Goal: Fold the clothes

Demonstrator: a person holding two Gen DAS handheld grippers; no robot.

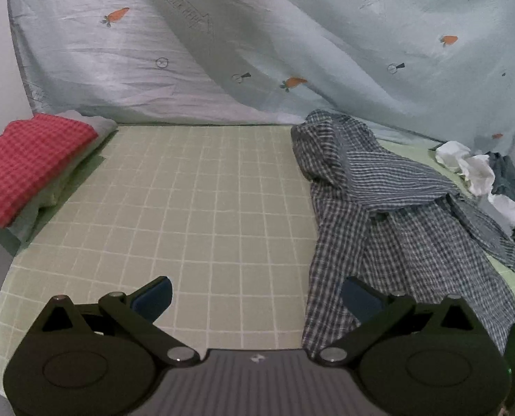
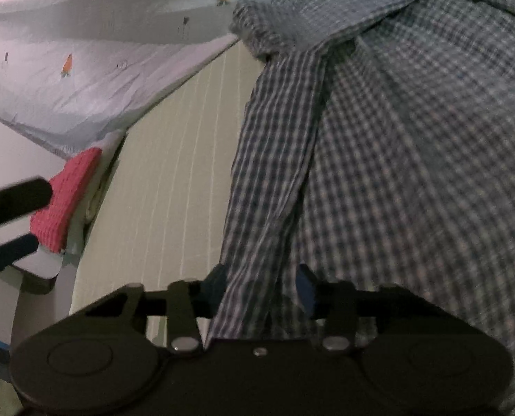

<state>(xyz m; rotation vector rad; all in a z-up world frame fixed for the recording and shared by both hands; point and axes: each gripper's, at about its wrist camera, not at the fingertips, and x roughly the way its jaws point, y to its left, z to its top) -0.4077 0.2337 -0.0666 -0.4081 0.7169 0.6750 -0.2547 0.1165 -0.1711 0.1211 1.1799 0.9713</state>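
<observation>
shirt (image 1: 406, 228), a blue-and-white checked one, lies crumpled on the right part of the sheet (image 1: 202, 208), a pale green one with a white grid, its collar end bunched toward the far side and its hem near the cameras. the left gripper (image 1: 257, 298) hangs low over the bare sheet with its jaws spread wide and nothing between them; its right finger (image 1: 359, 298) sits over the shirt's left edge. in the right wrist view the right gripper (image 2: 262, 289) has a strip of the shirt's edge running between its dark blue pads (image 2: 305, 287), and the jaws stand narrow around that cloth, though whether they press it tight cannot be told from the blur. at the far left of the sheet sits a folded stack (image 1: 32, 163), red checked cloth on top of grey. behind everything hangs a pale blue cloth (image 1: 257, 41) printed with carrots. past the shirt on the right lies a loose heap (image 1: 479, 170) of white and dark clothes. the left gripper's fingers also show at the left edge of the right wrist view, in front of the red stack.
</observation>
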